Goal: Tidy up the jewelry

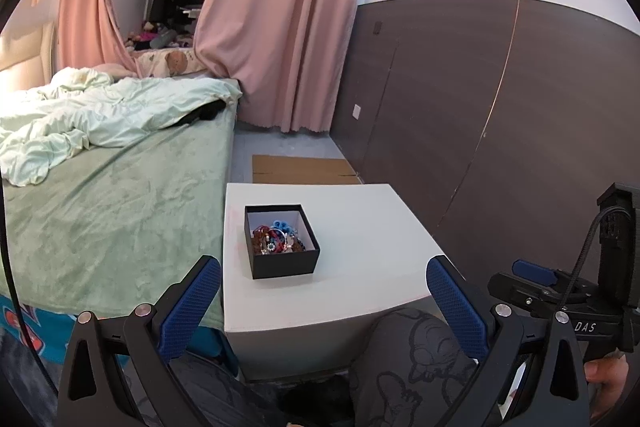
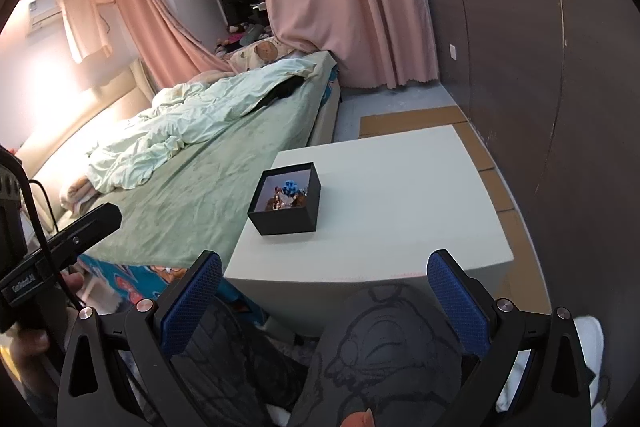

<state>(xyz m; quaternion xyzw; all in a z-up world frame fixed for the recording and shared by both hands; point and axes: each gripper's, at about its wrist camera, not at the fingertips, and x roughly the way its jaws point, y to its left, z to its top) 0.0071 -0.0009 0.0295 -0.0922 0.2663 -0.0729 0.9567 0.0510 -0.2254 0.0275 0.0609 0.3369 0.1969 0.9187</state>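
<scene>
Both claws spread wide, held low before the worktop.

Bed [image 1: 120, 211] lies left of my white worktop [image 1: 360, 227]; my knees sit under my left claw [image 1: 324, 295] and right claw [image 2: 324, 291], both empty. The black box [image 1: 282, 241] holds the jewelry [image 1: 278, 235].

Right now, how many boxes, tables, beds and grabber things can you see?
Black box with jewelry inside: 1
White table: 1
Bed: 1
Hand-held grippers: 2, the left hand-held gripper and the right hand-held gripper, both open and empty
Total: 5
</scene>
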